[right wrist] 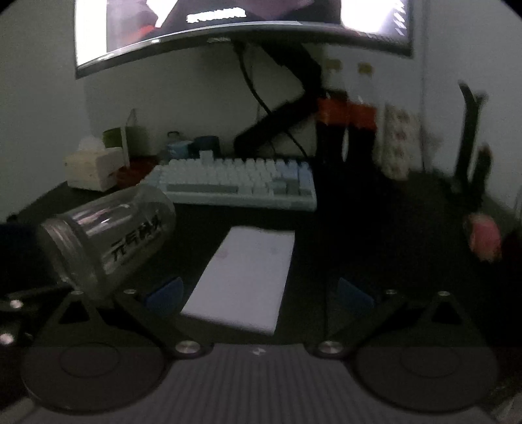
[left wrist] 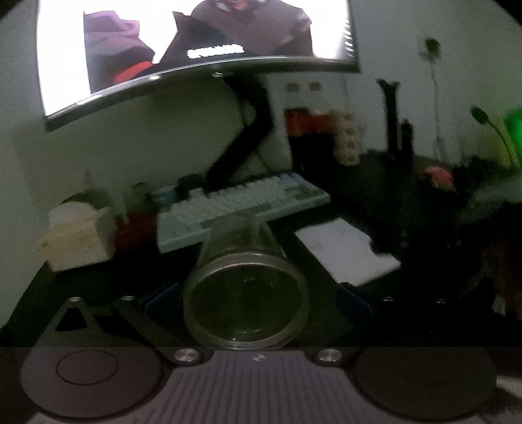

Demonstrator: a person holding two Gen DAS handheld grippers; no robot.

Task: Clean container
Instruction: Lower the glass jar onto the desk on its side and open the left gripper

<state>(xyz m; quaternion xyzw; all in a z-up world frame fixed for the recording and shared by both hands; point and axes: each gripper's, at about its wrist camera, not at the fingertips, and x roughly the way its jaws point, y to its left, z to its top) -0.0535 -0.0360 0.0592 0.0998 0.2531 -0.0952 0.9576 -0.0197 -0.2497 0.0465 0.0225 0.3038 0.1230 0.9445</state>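
Note:
A clear plastic container (left wrist: 244,293) lies along my left gripper (left wrist: 257,296), its open mouth facing the camera. The blue pads (left wrist: 163,295) stand close on both sides of it, and the gripper is shut on it. In the right wrist view the same container (right wrist: 107,241), with black lettering on its side, hangs tilted above the dark desk at the left. My right gripper (right wrist: 260,293) is open wide with nothing between its fingers. It hovers over a white sheet (right wrist: 241,277) lying on the desk.
A white and blue keyboard (right wrist: 238,182) lies behind the sheet, under a curved monitor (right wrist: 228,29) on a black arm. A tissue box (right wrist: 91,169) stands at back left, dark bottles (right wrist: 345,130) at back right, and a pink object (right wrist: 483,238) at far right.

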